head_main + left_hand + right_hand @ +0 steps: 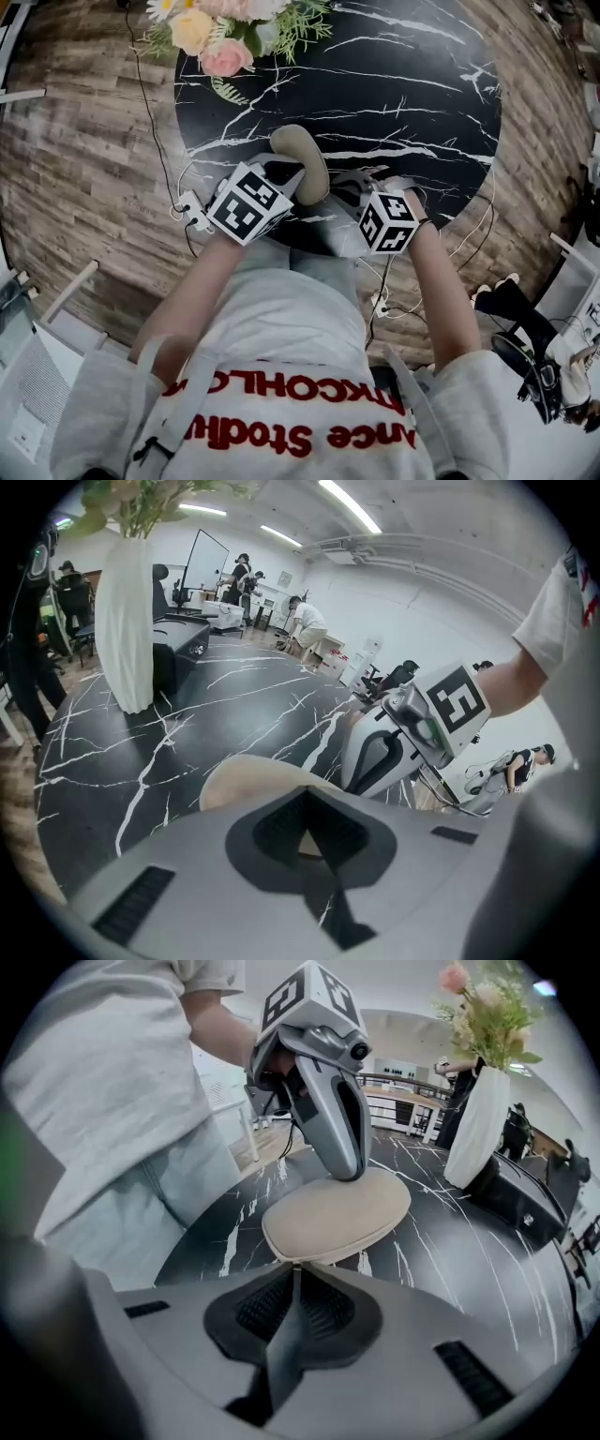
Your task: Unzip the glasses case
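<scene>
Glasses case (305, 159) is sitting close to the near edge of the black marble table (422, 94), between the two grippers. Whether it is resting flat or being lifted slightly cannot be told.

Left gripper (305, 834) is clamping the case, with its jaws closed on the beige shell. The right gripper view is showing its fingers bearing on the case's far end. This hold is judged to be acting as an anchor, so that the case is not sliding or twisting while the zip is being drawn.

Right gripper (296, 1274) is pointing steeply down at the opposite end. Its jaws are drawn to a narrow slit at the seam and are pinching a thin tab, judged to be the zip pull (297, 1264).

Seam is appearing closed along the visible rim, so unzipping is judged as not yet begun. The next move is calling for a steady pull along the seam while the left grip is resisting.

Vase (478, 1129) is standing well apart, toward the far edge.
</scene>
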